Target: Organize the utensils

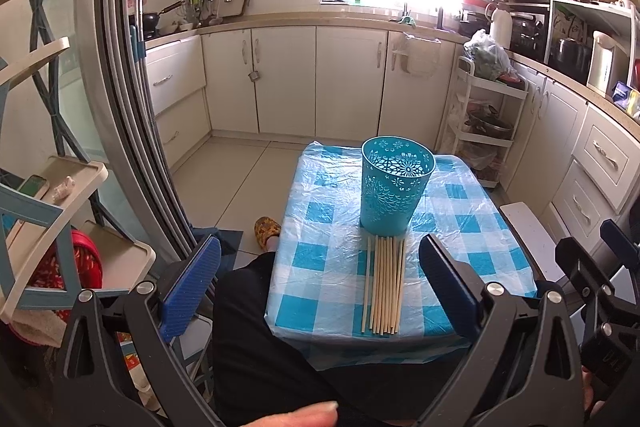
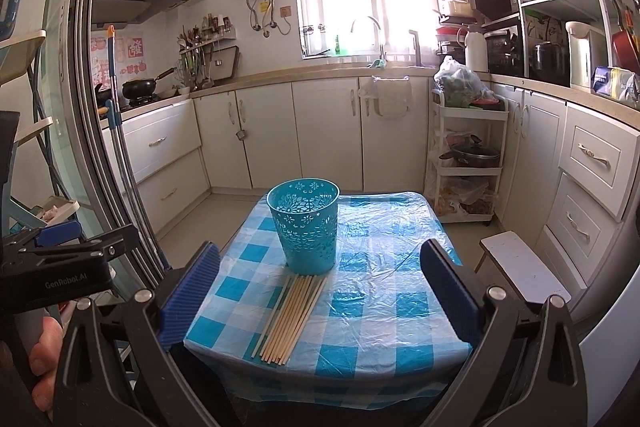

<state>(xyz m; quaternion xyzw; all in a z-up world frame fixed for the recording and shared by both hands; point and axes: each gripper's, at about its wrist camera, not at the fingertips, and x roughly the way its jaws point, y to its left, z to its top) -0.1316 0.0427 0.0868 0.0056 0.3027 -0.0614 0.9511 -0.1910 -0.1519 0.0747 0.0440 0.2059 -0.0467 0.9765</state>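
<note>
1. Chopsticks point(image 1: 383, 283) first: a tidy bundle of pale wooden sticks lying flat and side by side on the checked tablecloth point(image 1: 472, 227), their far tips just at the foot of the blue holder point(image 1: 396, 183), their near ends close to the table's front edge.
2. Handling call: they look light, thin and stiff, smooth enough to roll or fan apart if nudged. One stick on the left edge of the bundle lies slightly apart from the rest, the easiest to single out.
3. Best hold, I'd say, is across the shafts near the middle, so they don't tip when lifted; the plastic cover beneath looks slick and wrinkled.
4. The holder stands upright, a perforated plastic cup with a flower pattern, and from both views it appears empty. It looks light, so a clumsy drop could knock it over.
5. Left gripper point(image 1: 320, 279) hangs above the table's near side, jaws spread wide, nothing between them.
6. Right gripper point(image 2: 320, 281) likewise: jaws wide apart, empty, the bundle lying ahead between its fingers.
</note>
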